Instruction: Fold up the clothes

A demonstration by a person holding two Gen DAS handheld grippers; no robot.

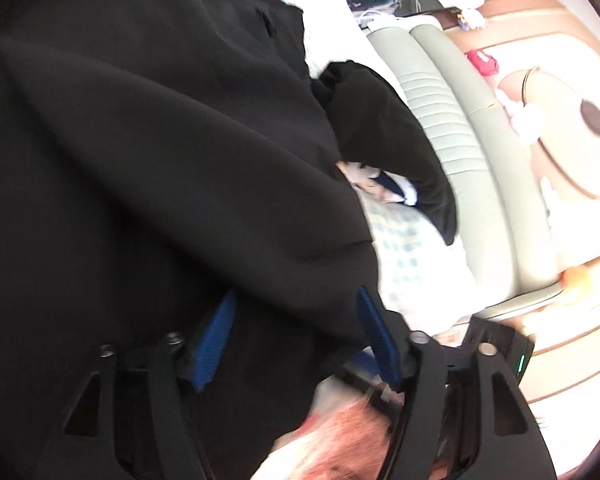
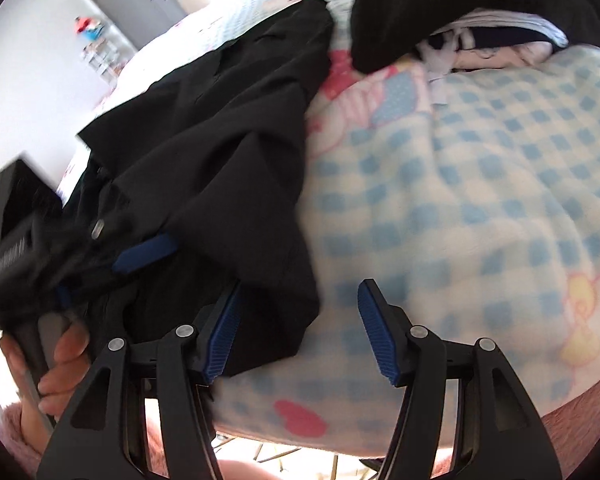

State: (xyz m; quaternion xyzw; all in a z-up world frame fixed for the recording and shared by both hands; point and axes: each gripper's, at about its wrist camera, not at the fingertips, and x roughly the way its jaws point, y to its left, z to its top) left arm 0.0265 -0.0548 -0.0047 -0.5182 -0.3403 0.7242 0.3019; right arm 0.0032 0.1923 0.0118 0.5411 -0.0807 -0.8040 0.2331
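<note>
A black garment (image 2: 220, 152) is seen lying crumpled on a bed covered by a blue-checked blanket (image 2: 480, 200). The left gripper (image 1: 296, 336) is held over its cloth with the blue fingers (image 1: 216, 340) spread, and nothing is pinched. The right gripper (image 2: 300, 328) is placed at the garment's edge, its fingers also spread apart. A second dark piece (image 2: 440, 4) is found further away on the blanket.

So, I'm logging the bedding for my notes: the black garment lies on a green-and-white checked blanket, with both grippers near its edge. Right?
Not quite: the blanket is blue-and-white checked, as the right wrist view shows. The black garment does lie on it, with the left gripper and right gripper near its edge.
</note>
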